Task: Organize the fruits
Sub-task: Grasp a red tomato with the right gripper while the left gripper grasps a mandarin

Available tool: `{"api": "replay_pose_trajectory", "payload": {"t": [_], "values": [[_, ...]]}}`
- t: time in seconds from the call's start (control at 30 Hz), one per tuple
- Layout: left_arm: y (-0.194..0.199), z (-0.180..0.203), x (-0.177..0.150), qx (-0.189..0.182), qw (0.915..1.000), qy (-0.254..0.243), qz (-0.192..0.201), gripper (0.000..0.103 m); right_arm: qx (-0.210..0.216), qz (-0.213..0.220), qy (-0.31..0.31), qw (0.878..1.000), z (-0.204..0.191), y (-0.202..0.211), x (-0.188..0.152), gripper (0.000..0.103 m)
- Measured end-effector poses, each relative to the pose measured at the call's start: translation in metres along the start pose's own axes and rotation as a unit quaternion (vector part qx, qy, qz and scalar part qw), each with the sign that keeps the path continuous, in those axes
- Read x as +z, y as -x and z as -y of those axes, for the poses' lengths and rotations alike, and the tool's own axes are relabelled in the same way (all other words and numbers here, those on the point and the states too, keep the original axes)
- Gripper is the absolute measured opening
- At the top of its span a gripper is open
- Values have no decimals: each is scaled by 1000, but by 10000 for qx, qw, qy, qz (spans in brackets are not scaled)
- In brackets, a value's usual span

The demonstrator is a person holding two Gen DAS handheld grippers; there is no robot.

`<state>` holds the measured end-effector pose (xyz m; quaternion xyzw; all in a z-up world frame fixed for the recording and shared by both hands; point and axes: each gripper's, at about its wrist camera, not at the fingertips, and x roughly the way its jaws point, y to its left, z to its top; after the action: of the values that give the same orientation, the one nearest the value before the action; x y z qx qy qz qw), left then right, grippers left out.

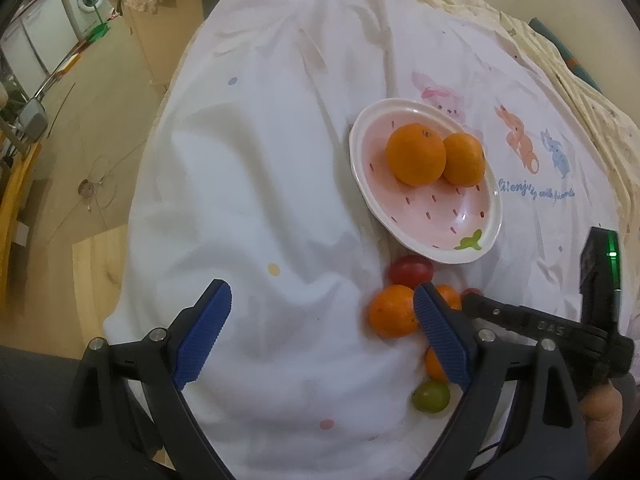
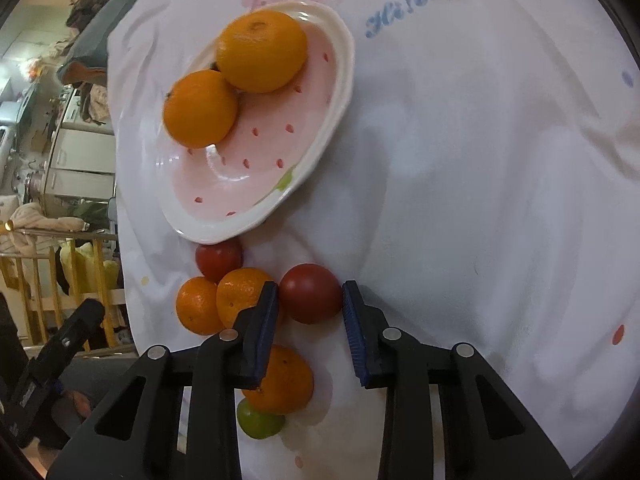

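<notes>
A white cloth (image 2: 480, 160) is spread under a pink plate (image 2: 264, 184) on which two oranges (image 2: 262, 50) are set. Just below the plate, a red tomato (image 2: 310, 298) is clamped between the narrowed pads of the right gripper (image 2: 309, 300), while the left gripper (image 1: 322, 312) is held wide and empty beside the loose fruit.

Under me spreads a rumpled white cloth (image 1: 248, 200), printed with coloured dots, cartoon animals and blue lettering toward the right of my left view. On it, right of centre, rests a pink strawberry-patterned plate (image 1: 476, 216). Just below the plate's lower rim, lying straight on the cloth, is a huddle of fruit: a red tomato (image 1: 412, 271) touching the rim, a mandarin (image 1: 392, 311) beneath it, and a green tomato (image 1: 431, 397) lowest of all.
</notes>
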<state>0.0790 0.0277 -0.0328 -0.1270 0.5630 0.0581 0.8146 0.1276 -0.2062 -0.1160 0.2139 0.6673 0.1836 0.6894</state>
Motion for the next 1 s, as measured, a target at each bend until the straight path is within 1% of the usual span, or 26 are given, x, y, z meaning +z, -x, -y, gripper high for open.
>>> {"api": "replay_pose_trajectory", "payload": {"t": [0.13,0.23,0.3,0.33,0.37,0.5,0.57,0.63,0.7,0.73,0.77,0.83,0.87,1.0], "values": [[-8,3,-1,-46,9999,13,-137,91,35,232,-18,9997,3,17,-2,34],[-20,13,-4,11,9995,-126,-299,90,74,450,-28,9990,5,33,-3,34],[-31,20,-6,-95,9982,-232,-550,83,116,587,-10,9982,4,44,-4,34],[-38,24,-7,-164,9970,-274,-700,74,131,645,8,9978,4,49,-5,34],[-44,28,-8,-217,9959,-284,-829,70,156,683,8,9975,4,53,-5,34],[-58,40,-12,-190,9939,-364,-1019,68,218,740,-65,9970,10,59,-8,34],[-63,44,-12,-254,9931,-392,-1079,68,216,764,-79,9968,12,60,-7,34],[-65,46,-12,-243,9932,-427,-1059,67,221,763,-115,9968,12,60,-7,34],[-67,47,-11,-361,9927,-417,-1077,58,222,756,-160,9968,15,61,-7,34],[-67,47,-10,-451,9920,-389,-1112,51,235,753,-183,9967,16,61,-7,34],[-67,48,-10,-530,9914,-363,-1142,46,247,755,-190,9967,17,62,-6,34],[-68,48,-11,-605,9905,-345,-1184,43,262,764,-167,9966,15,62,-6,34],[-69,47,-11,-659,9898,-318,-1220,38,264,766,-142,9966,14,62,-6,34],[-67,47,-12,-719,9892,-378,-1223,36,247,751,-96,9968,12,61,-6,34]]}}
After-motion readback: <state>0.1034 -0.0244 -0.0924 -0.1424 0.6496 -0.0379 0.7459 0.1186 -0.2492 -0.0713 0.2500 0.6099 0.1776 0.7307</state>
